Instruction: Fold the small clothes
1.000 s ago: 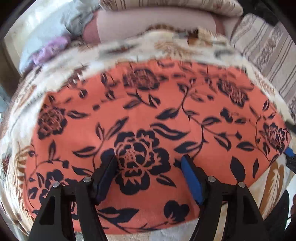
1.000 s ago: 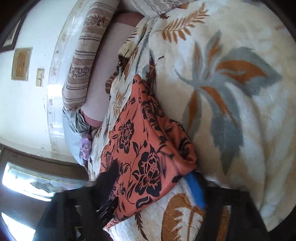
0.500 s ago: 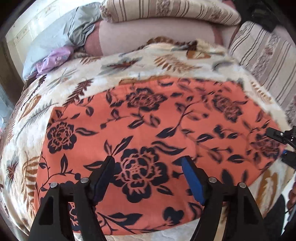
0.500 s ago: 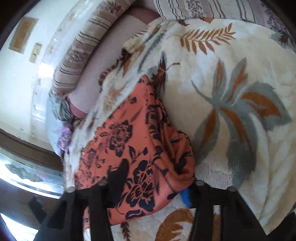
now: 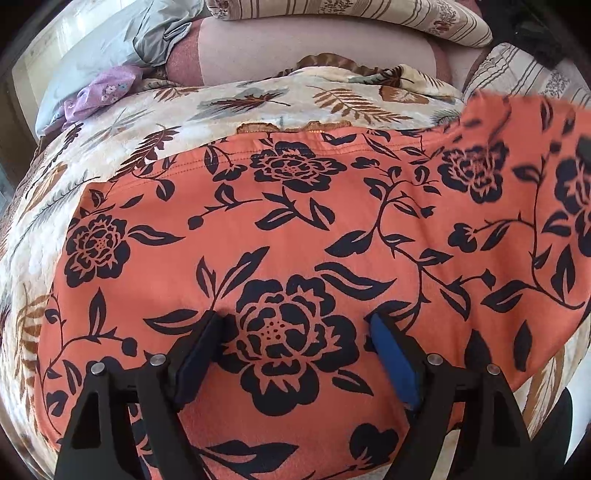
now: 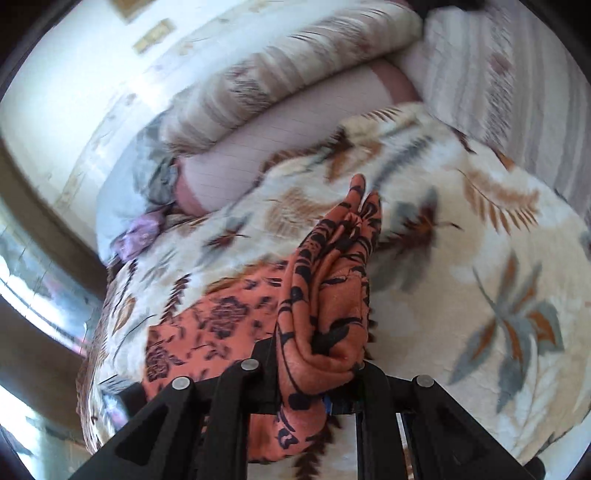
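Observation:
An orange garment with black flowers (image 5: 295, 221) lies spread on a leaf-patterned blanket (image 5: 258, 103). My left gripper (image 5: 295, 321) hangs over its near part, the jaws opening, one finger on each side of a large black flower and nothing pinched. In the right wrist view the garment's end (image 6: 332, 288) is bunched into a fold and raised off the blanket. My right gripper (image 6: 321, 365) is closing on that fold, and the cloth is pinched between its fingers. The lifted end also shows blurred at the upper right of the left wrist view as the raised flap (image 5: 535, 147).
Striped pillows (image 5: 351, 14) and a pink bolster (image 5: 314, 48) lie along the back of the bed. Grey-blue cloth (image 5: 110, 40) and a purple floral piece (image 5: 99, 92) sit at the back left. A window (image 6: 33, 295) is at the left of the right wrist view.
My right gripper closed on the garment's end, rolled and rose, pulling that end up off the blanket. The left gripper's jaws spread a little wider and stayed where they were.

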A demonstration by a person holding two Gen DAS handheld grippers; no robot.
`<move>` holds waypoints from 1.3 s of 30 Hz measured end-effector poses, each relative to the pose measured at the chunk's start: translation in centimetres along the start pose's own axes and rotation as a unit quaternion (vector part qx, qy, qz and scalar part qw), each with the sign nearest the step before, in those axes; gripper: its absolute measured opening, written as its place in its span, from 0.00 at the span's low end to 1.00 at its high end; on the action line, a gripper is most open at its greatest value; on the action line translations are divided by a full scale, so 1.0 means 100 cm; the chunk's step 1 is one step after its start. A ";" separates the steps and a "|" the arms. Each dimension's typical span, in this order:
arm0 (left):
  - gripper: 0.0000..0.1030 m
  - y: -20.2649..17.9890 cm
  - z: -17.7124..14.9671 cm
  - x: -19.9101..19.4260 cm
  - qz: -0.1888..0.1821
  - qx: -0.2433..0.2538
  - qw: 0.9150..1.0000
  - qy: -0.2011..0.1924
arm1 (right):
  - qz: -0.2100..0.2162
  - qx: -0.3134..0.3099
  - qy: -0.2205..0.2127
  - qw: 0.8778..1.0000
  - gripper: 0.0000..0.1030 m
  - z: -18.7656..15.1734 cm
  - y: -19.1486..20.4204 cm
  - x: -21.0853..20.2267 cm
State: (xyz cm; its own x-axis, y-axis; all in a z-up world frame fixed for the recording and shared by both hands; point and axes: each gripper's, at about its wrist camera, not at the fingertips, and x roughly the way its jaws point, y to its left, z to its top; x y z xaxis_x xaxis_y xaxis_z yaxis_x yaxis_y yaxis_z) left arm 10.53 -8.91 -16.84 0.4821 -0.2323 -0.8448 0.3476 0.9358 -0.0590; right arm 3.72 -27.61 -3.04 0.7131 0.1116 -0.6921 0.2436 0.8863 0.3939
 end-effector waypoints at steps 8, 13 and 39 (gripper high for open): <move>0.81 0.044 0.000 -0.051 0.039 -0.040 0.997 -0.050 | -0.027 0.132 0.029 0.990 0.15 -0.034 -0.084 0.038; 0.84 0.051 -0.015 -0.011 0.068 -0.017 0.997 0.005 | 0.073 0.336 0.044 0.938 0.15 -0.080 -0.185 0.057; 0.84 0.259 -0.111 -0.111 -0.029 -0.354 0.929 -0.103 | 0.124 -0.242 0.140 0.952 0.14 -0.095 0.238 0.113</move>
State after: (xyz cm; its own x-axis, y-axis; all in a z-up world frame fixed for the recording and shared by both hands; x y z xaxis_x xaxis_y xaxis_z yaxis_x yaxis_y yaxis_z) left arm 5.22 20.86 -14.92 0.6481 -0.2651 -0.7139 -0.2031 0.8434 -0.4975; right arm 11.39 -0.96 -7.23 0.4900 0.3988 -0.7752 -0.2892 0.9132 0.2870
